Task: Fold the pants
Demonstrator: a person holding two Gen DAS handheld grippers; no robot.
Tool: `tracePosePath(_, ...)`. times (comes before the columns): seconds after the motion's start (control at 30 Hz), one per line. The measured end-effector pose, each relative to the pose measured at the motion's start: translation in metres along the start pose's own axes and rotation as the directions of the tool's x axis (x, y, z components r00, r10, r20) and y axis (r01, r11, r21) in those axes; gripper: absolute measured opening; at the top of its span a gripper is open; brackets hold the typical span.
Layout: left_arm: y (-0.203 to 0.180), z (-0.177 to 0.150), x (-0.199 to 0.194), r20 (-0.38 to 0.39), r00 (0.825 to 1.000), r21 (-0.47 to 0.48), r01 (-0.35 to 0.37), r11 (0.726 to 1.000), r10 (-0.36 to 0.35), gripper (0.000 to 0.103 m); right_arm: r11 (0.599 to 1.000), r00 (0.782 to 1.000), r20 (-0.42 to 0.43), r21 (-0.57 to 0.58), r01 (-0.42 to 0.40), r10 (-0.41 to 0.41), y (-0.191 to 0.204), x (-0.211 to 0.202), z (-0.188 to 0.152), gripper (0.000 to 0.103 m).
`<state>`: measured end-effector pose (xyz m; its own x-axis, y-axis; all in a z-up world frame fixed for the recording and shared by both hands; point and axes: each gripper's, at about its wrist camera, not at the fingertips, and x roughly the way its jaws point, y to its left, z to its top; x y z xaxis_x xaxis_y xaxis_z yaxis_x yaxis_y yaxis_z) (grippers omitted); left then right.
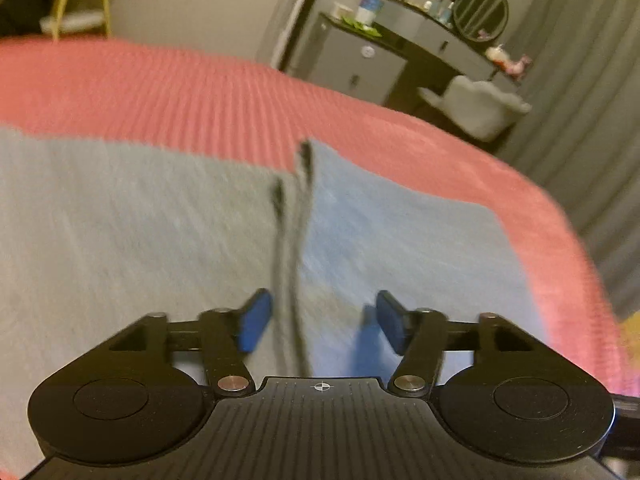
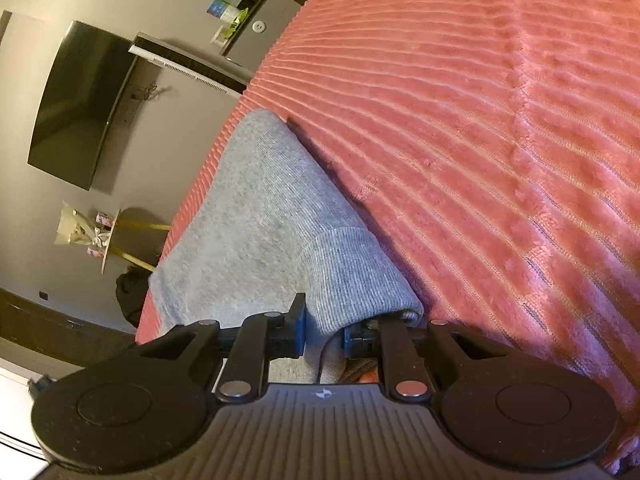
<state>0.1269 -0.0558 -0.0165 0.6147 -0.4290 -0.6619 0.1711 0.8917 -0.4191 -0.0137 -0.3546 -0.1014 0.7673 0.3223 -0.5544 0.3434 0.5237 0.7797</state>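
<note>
Right hand-held gripper pinching pants cuff (ribbed).

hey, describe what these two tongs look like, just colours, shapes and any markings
Both look alike. The left tongs and right tongs have matte black bodies with a ribbed top plate, a small white crosshair mark at its front edge, and a round black disc on each side. Black link arms pivot on silver pins and end in blue pads. No cables or sleeves are visible.

Pants: grey knit sweatpants, flat on pink bedspread; drawstrings lie loose; ribbed cuff lifted off bedspread.
</note>
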Motion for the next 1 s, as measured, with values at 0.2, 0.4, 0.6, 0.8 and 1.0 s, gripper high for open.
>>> tracePosePath(0.2,0.017,-0.014,-0.005,-0.042,0.997,-0.152,0.05,0.987,-0.057,0.05,1.0,1.0,-0.002,0.011,0.003,-0.003,0.002,-0.002,0.001,0.016)
tracePosePath(0.4,0.036,-0.016,-0.013,-0.056,0.998,-0.194,0.015,0.981,-0.026,0.022,0.987,0.997,0.023,-0.14,0.081,-0.078,0.024,-0.001,-0.007,0.016)
tracePosePath(0.6,0.02,-0.009,-0.018,-0.021,0.999,-0.153,0.032,0.988,-0.035,0.016,0.94,0.985,0.065,-0.293,0.173,-0.161,0.048,-0.001,-0.019,0.014)
tracePosePath(0.8,0.033,-0.006,-0.031,0.002,0.997,-0.18,0.073,0.981,-0.074,0.014,0.923,0.98,0.076,-0.329,0.198,-0.184,0.056,-0.005,-0.024,0.014)
tracePosePath(1.0,0.037,-0.004,-0.039,0.023,0.996,-0.189,0.089,0.978,-0.086,0.014,0.883,0.976,0.084,-0.414,0.219,-0.203,0.068,-0.004,-0.032,0.014)
